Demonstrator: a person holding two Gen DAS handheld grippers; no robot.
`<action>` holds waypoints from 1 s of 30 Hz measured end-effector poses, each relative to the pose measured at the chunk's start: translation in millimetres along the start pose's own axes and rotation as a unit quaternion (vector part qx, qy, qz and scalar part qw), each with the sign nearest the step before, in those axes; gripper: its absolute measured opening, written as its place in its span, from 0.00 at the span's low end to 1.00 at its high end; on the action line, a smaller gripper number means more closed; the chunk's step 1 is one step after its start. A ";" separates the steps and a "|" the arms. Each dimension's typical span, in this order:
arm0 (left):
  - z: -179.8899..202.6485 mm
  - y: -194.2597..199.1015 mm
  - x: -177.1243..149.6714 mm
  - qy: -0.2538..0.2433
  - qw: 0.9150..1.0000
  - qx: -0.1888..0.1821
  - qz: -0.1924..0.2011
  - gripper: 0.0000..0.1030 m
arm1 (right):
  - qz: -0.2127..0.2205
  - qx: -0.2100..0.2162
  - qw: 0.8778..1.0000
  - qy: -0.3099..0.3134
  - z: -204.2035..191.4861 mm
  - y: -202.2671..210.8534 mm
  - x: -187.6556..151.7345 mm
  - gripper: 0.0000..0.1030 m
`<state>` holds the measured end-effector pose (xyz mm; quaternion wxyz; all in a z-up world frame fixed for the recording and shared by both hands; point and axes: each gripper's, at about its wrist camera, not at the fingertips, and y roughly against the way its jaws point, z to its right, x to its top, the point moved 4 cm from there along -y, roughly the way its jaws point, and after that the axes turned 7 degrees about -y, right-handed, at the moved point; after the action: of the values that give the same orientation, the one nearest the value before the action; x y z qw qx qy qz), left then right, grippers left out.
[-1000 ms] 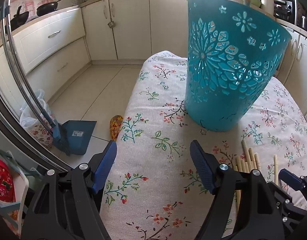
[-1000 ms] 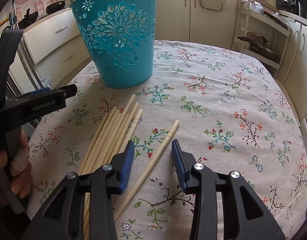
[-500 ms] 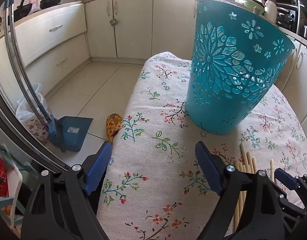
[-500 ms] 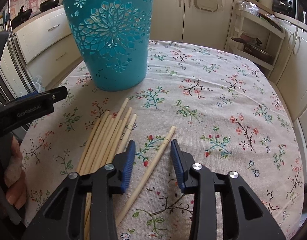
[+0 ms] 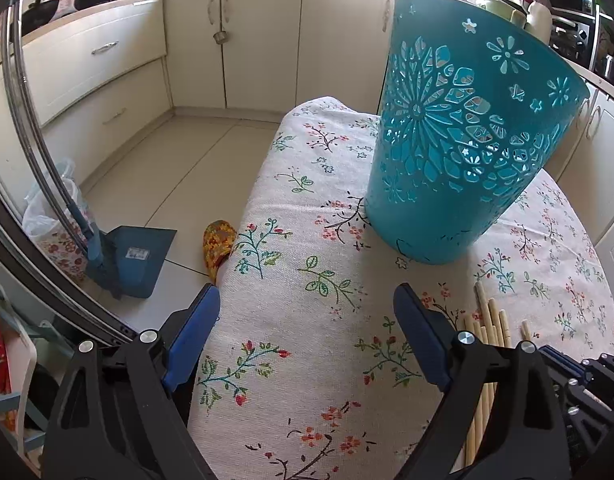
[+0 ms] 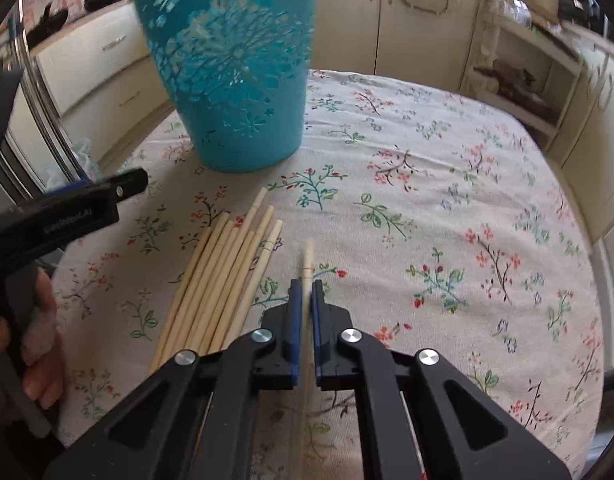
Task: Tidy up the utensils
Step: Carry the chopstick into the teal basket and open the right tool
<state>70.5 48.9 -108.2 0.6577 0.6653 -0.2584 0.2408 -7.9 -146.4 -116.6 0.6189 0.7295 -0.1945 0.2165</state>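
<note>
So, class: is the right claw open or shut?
Shut. The right claw has its blue pads pressed on both sides of a single chopstick, whose tip pokes out in front.

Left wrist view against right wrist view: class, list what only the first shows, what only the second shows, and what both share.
Only the left wrist view shows the floor beside the table, with a blue dustpan and an orange patterned item, plus the left hand-held gripper open over bare cloth.

Only the right wrist view shows the right hand-held gripper shut on a single chopstick, and an open shelf unit.

Both show the teal basket, the chopstick bundle, the floral tablecloth and cream cabinets.
</note>
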 end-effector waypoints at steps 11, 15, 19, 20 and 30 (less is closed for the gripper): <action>-0.7 -1.1 0.1 0.004 1.000 -0.006 0.000 0.82 | 0.181 0.165 0.966 -0.088 -14.1 121.1 105.1 0.06; 0.1 -2.7 -0.4 0.007 1.000 -0.006 -0.001 0.83 | 0.301 0.166 0.932 -0.118 -30.4 154.0 174.9 0.06; -0.6 -3.1 -1.0 0.013 1.000 -0.007 -0.001 0.83 | 0.364 0.131 0.910 -0.150 -39.7 143.5 215.2 0.06; -1.7 -2.8 -1.2 0.015 1.000 -0.007 -0.001 0.83 | 0.372 0.115 0.908 -0.152 -43.5 134.0 220.6 0.06; -5.2 -3.3 -1.0 0.023 1.000 -0.010 0.003 0.83 | 0.302 0.075 0.945 -0.103 -50.5 83.9 183.6 0.27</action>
<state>72.0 54.1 -111.2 0.6694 0.6520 -0.2476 0.2559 94.5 -112.7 61.4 0.4451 0.6991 -0.4514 0.3307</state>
